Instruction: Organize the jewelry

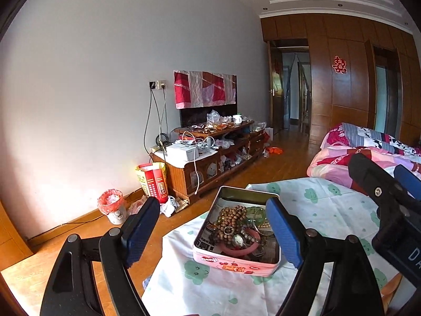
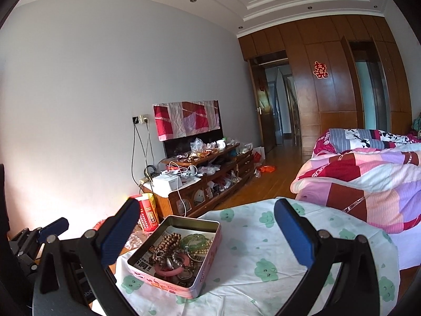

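Both the left hand-held gripper (image 1: 213,226) and right hand-held gripper (image 2: 208,234) hover wide and empty; the jewelry (image 1: 238,226) lies heaped in the tin (image 2: 208,281) near the bench's (image 2: 263,276) left edge, so any pick should single out one piece.

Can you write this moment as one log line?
left tool: open, empty | right tool: open, empty | tin: lidless, jewelry inside

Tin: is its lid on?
No, the pink tin stands open with no lid on it, showing a bead bracelet and pink bangle inside.

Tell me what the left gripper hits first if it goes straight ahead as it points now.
Most likely the open tin of jewelry, which lies between the open fingers of the left gripper; depth is hard to judge, so it may pass above the tin.
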`<state>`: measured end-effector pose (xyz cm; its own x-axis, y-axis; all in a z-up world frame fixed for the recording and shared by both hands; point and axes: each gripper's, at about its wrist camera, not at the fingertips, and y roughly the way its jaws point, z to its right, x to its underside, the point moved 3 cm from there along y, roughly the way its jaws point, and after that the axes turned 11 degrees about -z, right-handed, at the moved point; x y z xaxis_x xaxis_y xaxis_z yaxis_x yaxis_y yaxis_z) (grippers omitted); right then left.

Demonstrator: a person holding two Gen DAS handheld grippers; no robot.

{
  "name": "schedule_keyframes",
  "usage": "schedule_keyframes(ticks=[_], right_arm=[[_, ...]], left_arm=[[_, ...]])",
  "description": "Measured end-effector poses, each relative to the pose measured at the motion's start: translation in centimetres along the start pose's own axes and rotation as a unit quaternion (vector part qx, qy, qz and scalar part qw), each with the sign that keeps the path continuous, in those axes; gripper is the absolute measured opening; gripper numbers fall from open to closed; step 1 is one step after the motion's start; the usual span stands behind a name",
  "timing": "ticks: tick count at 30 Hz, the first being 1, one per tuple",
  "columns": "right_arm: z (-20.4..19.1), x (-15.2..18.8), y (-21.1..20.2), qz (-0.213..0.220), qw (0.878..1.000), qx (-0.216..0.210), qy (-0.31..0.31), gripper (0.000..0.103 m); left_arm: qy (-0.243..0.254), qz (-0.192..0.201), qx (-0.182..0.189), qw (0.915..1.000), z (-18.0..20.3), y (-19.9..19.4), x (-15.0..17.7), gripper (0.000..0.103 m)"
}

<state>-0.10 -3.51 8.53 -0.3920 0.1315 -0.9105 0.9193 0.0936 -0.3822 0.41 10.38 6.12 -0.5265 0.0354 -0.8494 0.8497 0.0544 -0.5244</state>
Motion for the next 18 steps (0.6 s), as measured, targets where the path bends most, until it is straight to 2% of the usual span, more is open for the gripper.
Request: schedule_keyframes(ticks=[8, 10, 14, 18], right_arm=[[0.33, 0.15, -0.05, 0.003, 1.000, 0.009, 0.004, 0.103], [0.41, 0.16, -0.05, 0.002, 1.000, 0.009, 0.005, 0.103], [0.48, 0.33, 0.21, -0.003, 1.000, 0.010, 0.008, 0.103], [0.57, 0.37, 0.29, -0.006, 1.000, 0.011, 0.009, 0.103]], left_arm=[[0.001, 0.016, -0.047, 0.9988, -0.02, 0.26, 0.19, 0.083], [-0.004, 0.015, -0.043, 0.9990, -0.17, 0.33, 0.20, 0.083], [-0.020, 0.008, -0.008, 0.9997, -0.44, 0.50, 0.14, 0.083], [-0.021, 0.003, -0.015, 0.9997, -0.48, 0.94, 0.25, 0.083]])
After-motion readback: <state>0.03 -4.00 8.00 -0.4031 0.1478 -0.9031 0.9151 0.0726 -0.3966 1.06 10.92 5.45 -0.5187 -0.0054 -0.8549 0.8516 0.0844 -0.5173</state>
